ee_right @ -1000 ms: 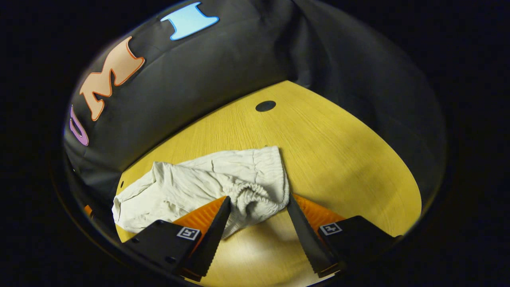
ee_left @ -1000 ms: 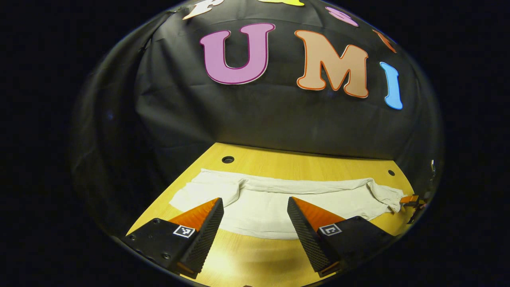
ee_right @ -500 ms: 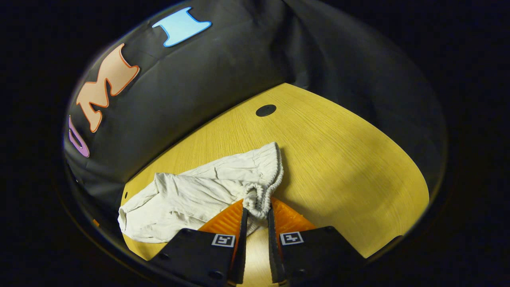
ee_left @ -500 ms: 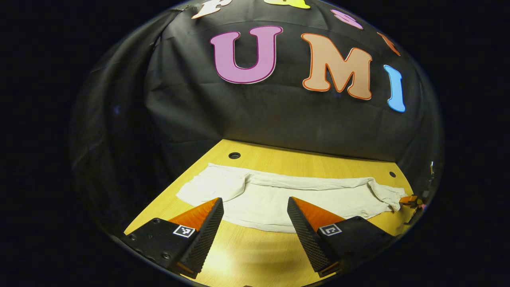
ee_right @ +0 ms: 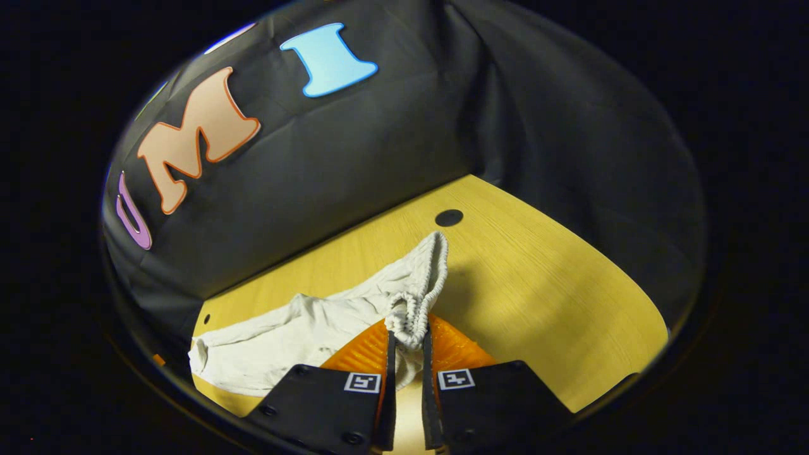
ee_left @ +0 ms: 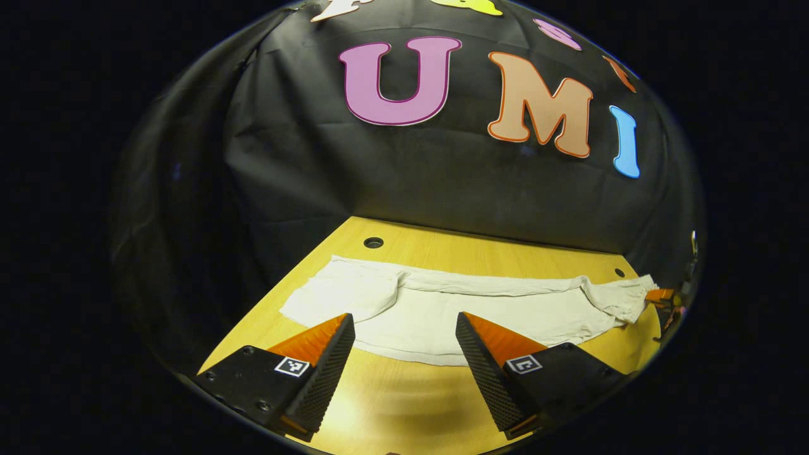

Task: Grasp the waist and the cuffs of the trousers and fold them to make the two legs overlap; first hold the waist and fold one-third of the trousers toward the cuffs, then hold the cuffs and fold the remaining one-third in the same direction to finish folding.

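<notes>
Lifted since before, right claw point(ee_right: 407, 344) pinches trousers point(ee_right: 328, 322) waistband; left claw point(ee_left: 404, 341) gapes wide.

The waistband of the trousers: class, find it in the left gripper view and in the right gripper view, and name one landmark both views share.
Left gripper view: the waistband lies at the far right edge, raised off the table.
Right gripper view: low centre, pinched in the right hand-held gripper.
Shared landmark: the small hole in the table beyond the waistband.
</notes>
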